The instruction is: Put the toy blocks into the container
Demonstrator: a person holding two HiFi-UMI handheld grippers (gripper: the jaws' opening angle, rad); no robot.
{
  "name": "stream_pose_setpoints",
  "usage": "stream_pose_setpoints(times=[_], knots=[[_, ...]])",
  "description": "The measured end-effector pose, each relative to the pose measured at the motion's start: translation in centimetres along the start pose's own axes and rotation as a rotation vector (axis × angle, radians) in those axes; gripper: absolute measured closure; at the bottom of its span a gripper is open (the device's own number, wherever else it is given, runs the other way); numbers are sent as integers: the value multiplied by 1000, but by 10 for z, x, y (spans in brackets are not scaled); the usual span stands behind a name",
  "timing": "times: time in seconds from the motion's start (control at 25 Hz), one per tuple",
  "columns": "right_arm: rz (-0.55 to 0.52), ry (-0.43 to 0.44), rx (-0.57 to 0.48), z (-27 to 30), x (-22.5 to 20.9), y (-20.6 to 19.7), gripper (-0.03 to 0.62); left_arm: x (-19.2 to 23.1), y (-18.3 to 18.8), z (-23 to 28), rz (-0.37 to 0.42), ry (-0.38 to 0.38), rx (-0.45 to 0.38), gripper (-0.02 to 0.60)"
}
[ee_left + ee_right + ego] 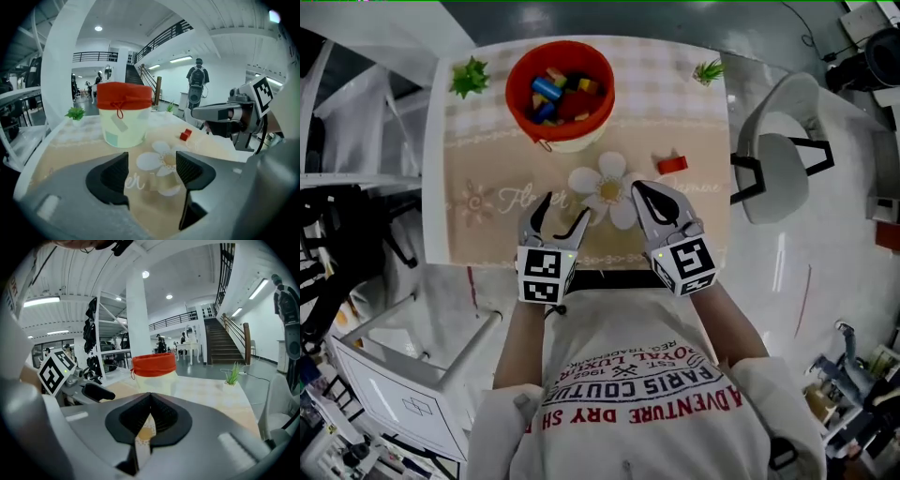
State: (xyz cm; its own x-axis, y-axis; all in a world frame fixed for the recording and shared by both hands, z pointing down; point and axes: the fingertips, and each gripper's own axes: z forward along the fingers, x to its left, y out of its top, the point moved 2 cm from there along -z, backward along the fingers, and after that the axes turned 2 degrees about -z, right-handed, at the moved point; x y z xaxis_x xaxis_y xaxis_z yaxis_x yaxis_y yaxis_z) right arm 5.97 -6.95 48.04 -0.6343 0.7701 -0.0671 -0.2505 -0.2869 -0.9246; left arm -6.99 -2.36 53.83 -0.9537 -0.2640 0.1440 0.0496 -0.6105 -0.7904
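Observation:
A cream container with a red rim [560,89] stands at the far side of the table, with several coloured blocks inside. One red block [672,165] lies on the beige mat to its right, also in the left gripper view [185,135]. My left gripper [564,208] hovers over the near part of the mat, open and empty [152,171], and faces the container [124,115]. My right gripper [642,190] is beside it, short of the red block, jaws shut with nothing held [149,401]. The container [153,371] stands ahead of it.
Two small green plants [470,75] [709,70] stand at the table's far corners. A white flower print [607,187] marks the mat between the grippers. A white chair [778,150] stands off the table's right edge. A white rack [403,375] stands at the near left.

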Motion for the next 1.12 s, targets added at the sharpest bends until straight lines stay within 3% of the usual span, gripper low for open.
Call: stream_pose_setpoints(times=[0.24,0.64,0.68,0.92,1.12], knots=[[11,16,38,-1,2,-22,592,-20,-33,16,-16,-34,70,224],[15,13,75,-3,-1,-42,592,-28,-66,40,21,-39,162,242],[14,10,78,-3,-1,-42,592,-27,-67,40,20,-37,161,267],[11,-2,77,-5,-4,-38,592,-24,-64,35,50,-47,164,270],[-1,-1,49,-2,-1,-18,592,-17,-31,19,77,-44,105,270]])
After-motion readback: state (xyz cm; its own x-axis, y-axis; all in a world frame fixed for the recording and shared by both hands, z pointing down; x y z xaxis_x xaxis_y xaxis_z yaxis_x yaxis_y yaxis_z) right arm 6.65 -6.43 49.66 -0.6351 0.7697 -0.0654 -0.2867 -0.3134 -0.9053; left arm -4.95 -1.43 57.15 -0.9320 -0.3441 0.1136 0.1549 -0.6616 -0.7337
